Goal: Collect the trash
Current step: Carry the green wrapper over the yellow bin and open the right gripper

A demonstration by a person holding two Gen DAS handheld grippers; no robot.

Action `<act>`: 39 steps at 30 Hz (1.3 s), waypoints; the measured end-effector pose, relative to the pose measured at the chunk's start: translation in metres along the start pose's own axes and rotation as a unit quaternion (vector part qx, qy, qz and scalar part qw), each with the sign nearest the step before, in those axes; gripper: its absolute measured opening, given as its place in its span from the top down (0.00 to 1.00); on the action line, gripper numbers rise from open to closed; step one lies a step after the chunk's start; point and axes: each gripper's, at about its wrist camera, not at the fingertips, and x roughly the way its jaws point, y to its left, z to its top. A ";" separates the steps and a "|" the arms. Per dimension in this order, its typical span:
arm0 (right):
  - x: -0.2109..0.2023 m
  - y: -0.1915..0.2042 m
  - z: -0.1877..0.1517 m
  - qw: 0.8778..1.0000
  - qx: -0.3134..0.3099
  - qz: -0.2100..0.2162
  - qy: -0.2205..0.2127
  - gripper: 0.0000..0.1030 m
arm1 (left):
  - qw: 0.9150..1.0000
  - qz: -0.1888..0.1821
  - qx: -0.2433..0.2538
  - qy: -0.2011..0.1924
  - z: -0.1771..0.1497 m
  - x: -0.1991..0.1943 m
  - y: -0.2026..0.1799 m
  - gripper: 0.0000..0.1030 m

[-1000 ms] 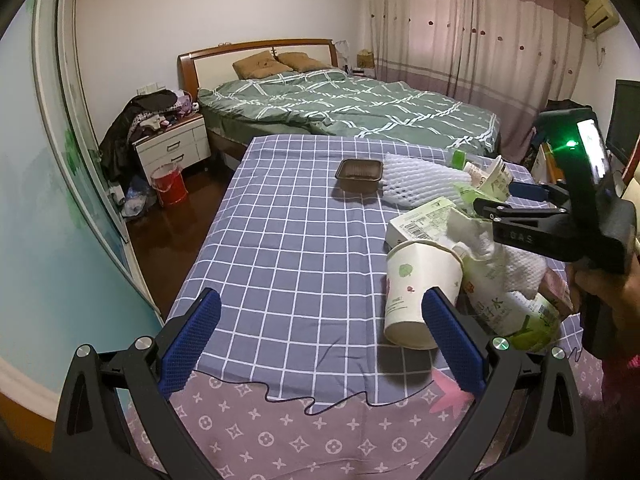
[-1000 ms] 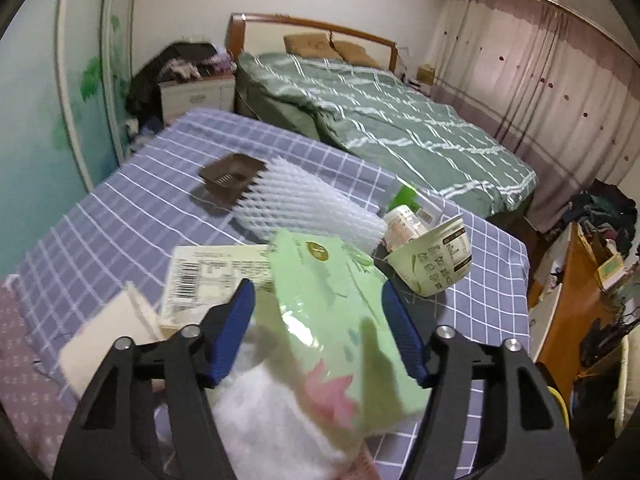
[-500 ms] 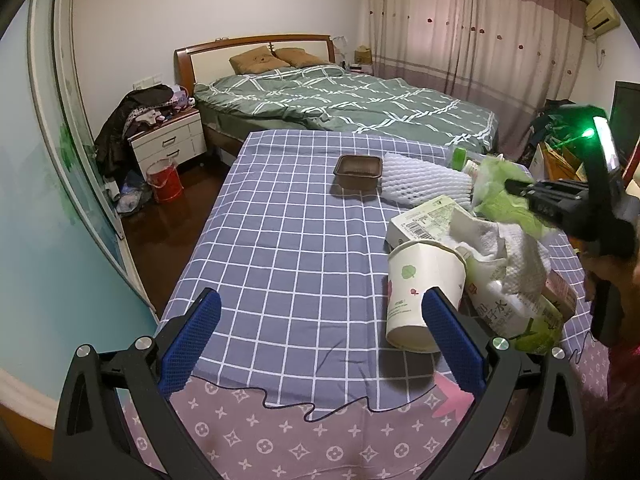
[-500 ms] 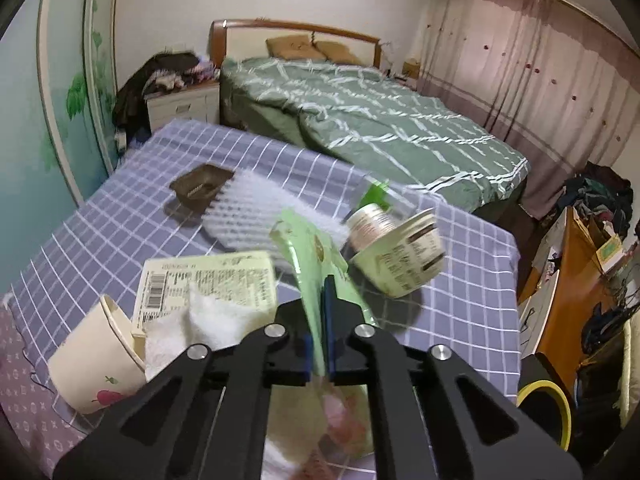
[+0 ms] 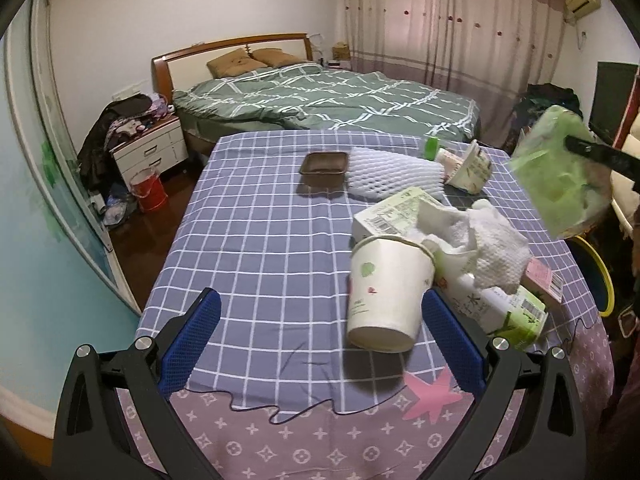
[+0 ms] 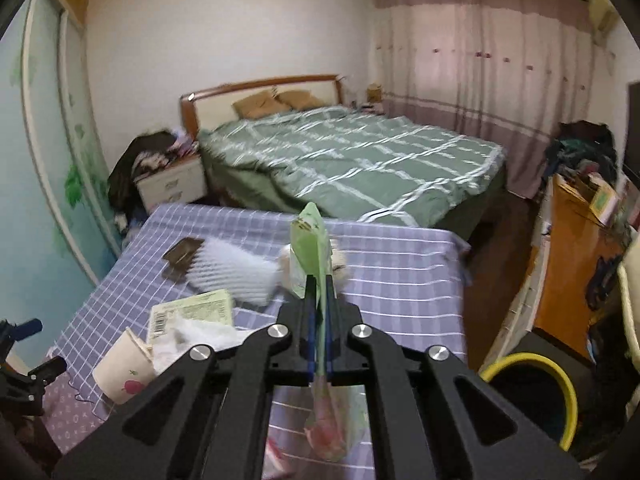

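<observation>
My right gripper is shut on a flat green plastic wrapper and holds it in the air above the table's right side; the wrapper also shows in the left wrist view. My left gripper is open and empty, low over the table's near edge. A tilted paper cup lies just left of its right finger. Beside the cup lie a white tissue, a green-labelled bottle, a flat carton, a white foam net and a brown tray.
The table has a blue checked cloth. A yellow-rimmed bin stands on the floor right of the table. A small tub lies at the far right. A green bed is behind, a nightstand at the left.
My right gripper closed on the green wrapper, lifted it off the trash pile and carried it right, towards the bin side. My left gripper stayed open and hardly moved.
</observation>
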 end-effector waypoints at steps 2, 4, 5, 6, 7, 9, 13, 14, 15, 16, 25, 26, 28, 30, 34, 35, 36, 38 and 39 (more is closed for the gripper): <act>-0.015 -0.026 -0.003 1.000 0.020 -0.019 -0.009 0.97 | 1.000 -0.003 0.005 0.000 0.001 0.001 -0.005 0.04; -0.023 -0.049 -0.007 0.998 0.038 -0.038 -0.013 0.97 | 1.000 -0.006 0.011 0.000 0.001 0.002 -0.010 0.04; -0.027 -0.062 -0.011 0.998 0.047 -0.048 -0.013 0.97 | 1.000 -0.007 0.013 0.000 0.001 0.003 -0.013 0.04; -0.030 -0.080 -0.017 0.996 0.063 -0.064 -0.010 0.97 | 1.000 -0.008 0.016 0.002 0.001 0.005 -0.016 0.04; -0.031 -0.092 -0.021 0.995 0.074 -0.072 -0.008 0.97 | 1.000 -0.009 0.018 0.003 0.002 0.006 -0.018 0.04; -0.031 -0.119 -0.033 0.991 0.097 -0.093 0.001 0.97 | 1.000 -0.011 0.023 0.007 0.002 0.009 -0.022 0.04; -0.017 -0.172 -0.062 0.980 0.138 -0.137 0.031 0.97 | 0.999 -0.011 0.029 0.013 0.002 0.014 -0.028 0.04; -0.012 -0.179 -0.069 0.978 0.144 -0.143 0.037 0.97 | 0.999 -0.011 0.030 0.015 0.002 0.017 -0.030 0.04; -0.005 -0.192 -0.078 0.975 0.155 -0.151 0.049 0.97 | 0.999 -0.012 0.031 0.017 0.003 0.019 -0.031 0.04; 0.001 -0.197 -0.084 0.973 0.161 -0.154 0.056 0.97 | 0.999 -0.013 0.031 0.018 0.002 0.020 -0.033 0.04; 0.031 -0.238 -0.131 0.957 0.204 -0.183 0.098 0.86 | 0.998 -0.013 0.048 0.028 0.006 0.035 -0.049 0.04; 0.030 -0.239 -0.132 0.956 0.207 -0.186 0.096 0.79 | 0.998 -0.012 0.050 0.028 0.006 0.036 -0.050 0.04; 0.028 -0.241 -0.132 0.954 0.211 -0.194 0.090 0.73 | 0.998 -0.011 0.052 0.028 0.007 0.038 -0.051 0.04; 0.023 -0.241 -0.133 0.954 0.210 -0.198 0.085 0.73 | 0.998 -0.011 0.052 0.031 0.007 0.041 -0.050 0.04; 0.017 -0.233 -0.129 0.955 0.201 -0.202 0.081 0.69 | 0.998 -0.016 0.052 0.040 0.004 0.047 -0.049 0.04; 0.017 -0.232 -0.128 0.956 0.198 -0.202 0.080 0.65 | 0.998 -0.016 0.054 0.043 0.004 0.049 -0.049 0.04; 0.016 -0.230 -0.128 0.956 0.196 -0.201 0.079 0.64 | 0.997 -0.017 0.057 0.045 0.004 0.052 -0.050 0.04; 0.017 -0.227 -0.127 0.958 0.192 -0.200 0.078 0.63 | 0.997 -0.023 0.063 0.048 0.005 0.056 -0.050 0.04; 0.019 -0.224 -0.127 0.958 0.190 -0.199 0.079 0.63 | 0.996 -0.022 0.067 0.048 0.006 0.059 -0.049 0.04</act>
